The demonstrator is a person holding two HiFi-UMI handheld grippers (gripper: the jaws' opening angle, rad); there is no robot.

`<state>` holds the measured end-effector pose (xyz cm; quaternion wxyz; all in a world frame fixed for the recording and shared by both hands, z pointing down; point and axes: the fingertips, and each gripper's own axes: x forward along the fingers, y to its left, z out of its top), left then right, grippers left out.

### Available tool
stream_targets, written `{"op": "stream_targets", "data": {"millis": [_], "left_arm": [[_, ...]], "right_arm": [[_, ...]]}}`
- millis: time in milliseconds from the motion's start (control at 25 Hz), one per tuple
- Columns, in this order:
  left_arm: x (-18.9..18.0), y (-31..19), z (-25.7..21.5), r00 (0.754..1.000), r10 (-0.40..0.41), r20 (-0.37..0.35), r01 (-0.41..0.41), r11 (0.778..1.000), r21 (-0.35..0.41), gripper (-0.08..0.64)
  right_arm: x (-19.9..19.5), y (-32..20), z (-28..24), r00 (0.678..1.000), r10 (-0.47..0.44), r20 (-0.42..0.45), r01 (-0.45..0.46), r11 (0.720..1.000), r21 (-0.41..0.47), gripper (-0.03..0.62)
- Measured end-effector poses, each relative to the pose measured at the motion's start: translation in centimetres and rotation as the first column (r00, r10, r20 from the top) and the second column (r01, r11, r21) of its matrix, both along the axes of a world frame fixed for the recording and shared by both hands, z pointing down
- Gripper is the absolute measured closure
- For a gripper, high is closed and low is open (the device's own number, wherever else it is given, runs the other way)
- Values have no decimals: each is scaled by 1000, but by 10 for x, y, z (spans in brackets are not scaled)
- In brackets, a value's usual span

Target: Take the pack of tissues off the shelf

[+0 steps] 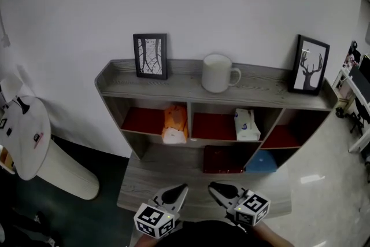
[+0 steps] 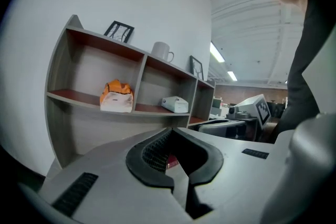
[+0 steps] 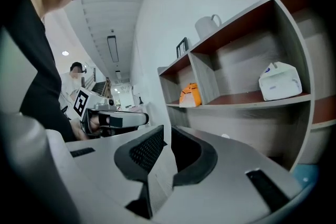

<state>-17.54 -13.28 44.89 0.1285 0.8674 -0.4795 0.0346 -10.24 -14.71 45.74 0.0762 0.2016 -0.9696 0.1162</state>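
Grey wood makes up the shelf, which stands against a white wall ahead of both grippers. The left gripper and right gripper sit side by side, low in front of the shelf's bottom board, their tips near each other and aimed at the shelf. In its own view the left gripper has its dark pads brought together at the tips, with nothing held; only a bit of red background shows through the hollow behind them. The right gripper is likewise closed and empty.

The tissue pack, white with a blue mark, lies in a red-floored middle compartment, ahead of the right gripper, higher up and a little to its right, well apart from it. From the left gripper it sits straight beyond the tips.

An orange pack rests on the same level at the next divider, ahead of the left gripper and above it, and to the left of the tissue pack.

Below that level, just beyond the right gripper, a dark red box stands with a blue thing beside it on its right.

On the top board, farthest from the grippers, a mug stands between a branch picture and a deer picture.
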Motion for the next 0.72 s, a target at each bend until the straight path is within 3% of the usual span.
{"op": "stream_targets", "data": {"millis": [360,520,720], "left_arm": [[-38,-34,-9,996,-87,-19,88,995,54,547],[-34,-42,-7,993,-108,-45,110,993,49,548],[-31,-45,-9,995,-101,-22,102,993,58,546]], "right_arm": [[-22,-23,-14,999,-38,-4,39,996,86,572],[-22,-37,-23,999,-40,-24,43,991,129,571],[-35,-53,-26,997,-51,-57,59,987,150,539]]}}
